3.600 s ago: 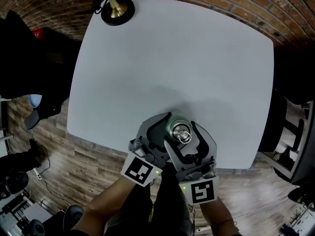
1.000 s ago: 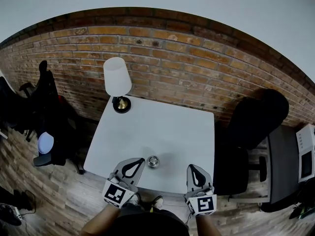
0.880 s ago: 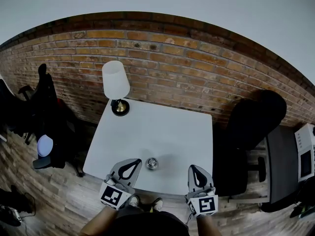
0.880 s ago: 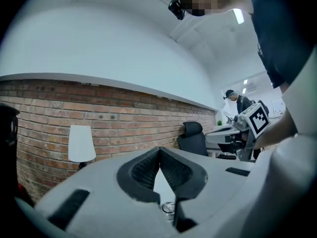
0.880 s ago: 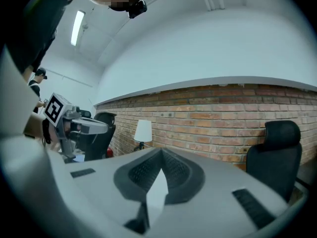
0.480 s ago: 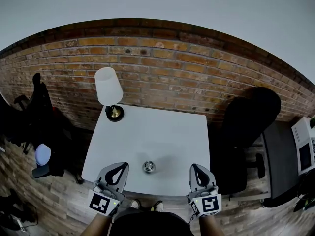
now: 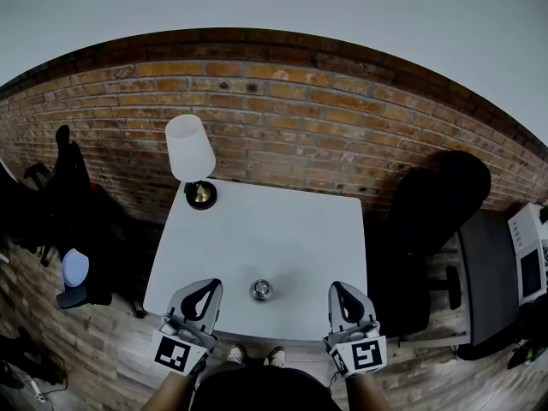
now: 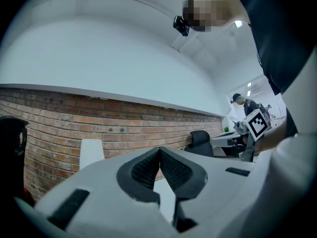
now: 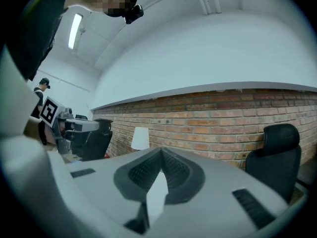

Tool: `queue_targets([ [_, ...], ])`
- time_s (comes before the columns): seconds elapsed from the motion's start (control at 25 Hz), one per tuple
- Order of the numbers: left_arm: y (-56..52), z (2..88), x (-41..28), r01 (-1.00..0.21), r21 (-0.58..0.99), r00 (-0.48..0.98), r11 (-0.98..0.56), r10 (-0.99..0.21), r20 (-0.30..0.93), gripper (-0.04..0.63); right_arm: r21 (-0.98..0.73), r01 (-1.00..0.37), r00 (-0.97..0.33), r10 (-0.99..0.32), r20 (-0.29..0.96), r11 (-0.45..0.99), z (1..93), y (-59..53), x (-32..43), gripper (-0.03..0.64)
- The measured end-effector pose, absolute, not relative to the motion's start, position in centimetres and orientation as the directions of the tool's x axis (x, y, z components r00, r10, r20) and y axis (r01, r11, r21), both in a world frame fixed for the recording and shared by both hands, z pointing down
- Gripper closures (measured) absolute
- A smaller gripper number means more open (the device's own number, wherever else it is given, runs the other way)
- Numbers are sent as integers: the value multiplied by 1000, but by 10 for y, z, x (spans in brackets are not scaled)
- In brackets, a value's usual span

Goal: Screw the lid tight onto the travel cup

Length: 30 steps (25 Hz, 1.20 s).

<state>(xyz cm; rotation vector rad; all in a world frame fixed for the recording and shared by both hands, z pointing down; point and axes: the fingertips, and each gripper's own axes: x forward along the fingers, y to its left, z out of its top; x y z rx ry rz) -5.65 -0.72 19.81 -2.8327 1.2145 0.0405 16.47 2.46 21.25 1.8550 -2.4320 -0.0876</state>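
1. Your left gripper (image 7: 208, 284) and right gripper (image 7: 339, 287) are now off the cup (image 7: 261, 290), pulled back to the table's (image 7: 282, 221) near edge, each claw pressed together and empty.
2. The cup stands alone between them, lid on; the screwing looks finished.
3. A lamp (image 7: 190, 148) stands at the far corner and a chair (image 7: 437, 199) on the right; nothing blocks you.

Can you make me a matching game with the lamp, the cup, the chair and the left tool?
Things:
1. lamp
2. cup
3. chair
4. left tool

Places or states:
A. shut, nothing in it
B. black, right of the table
C. on the table's far left corner
D. silver, near the table's front edge

Pairs: 1-C, 2-D, 3-B, 4-A
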Motion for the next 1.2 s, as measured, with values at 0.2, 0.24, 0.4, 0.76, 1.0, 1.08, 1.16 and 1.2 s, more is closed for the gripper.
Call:
queue_targets([
  [0.2, -9, 207, -63, -737, -30, 676, -676, -736, -38, 572, 102, -962, -253, -967, 25, 255, 215, 27, 167, 604],
  [0.24, -9, 209, -62, -737, -27, 676, -675, -736, -39, 572, 111, -959, -259, -965, 31, 260, 216, 28, 166, 604],
  [0.4, -6, 212, -59, -728, -23, 686, -686, -727, -32, 572, 113, -958, -259, -965, 40, 262, 220, 31, 164, 604],
  [0.76, -5, 207, -50, -711, -31, 703, -702, -710, -40, 572, 106, -960, -257, -966, 32, 259, 218, 34, 163, 604],
  [1.0, -2, 210, -48, -708, -19, 706, -706, -708, -30, 572, 113, -959, -259, -965, 37, 262, 221, 35, 166, 603],
  [1.08, -1, 209, -48, -706, -16, 708, -708, -705, -33, 572, 118, -957, -262, -964, 34, 265, 220, 34, 163, 604],
  [1.16, 0, 208, -49, -703, -19, 711, -711, -702, -37, 572, 113, -956, -269, -963, 35, 271, 220, 34, 157, 604],
  [1.2, 1, 208, -49, -701, -19, 713, -713, -700, -37, 572, 111, -955, -272, -962, 34, 274, 219, 34, 155, 604],
])
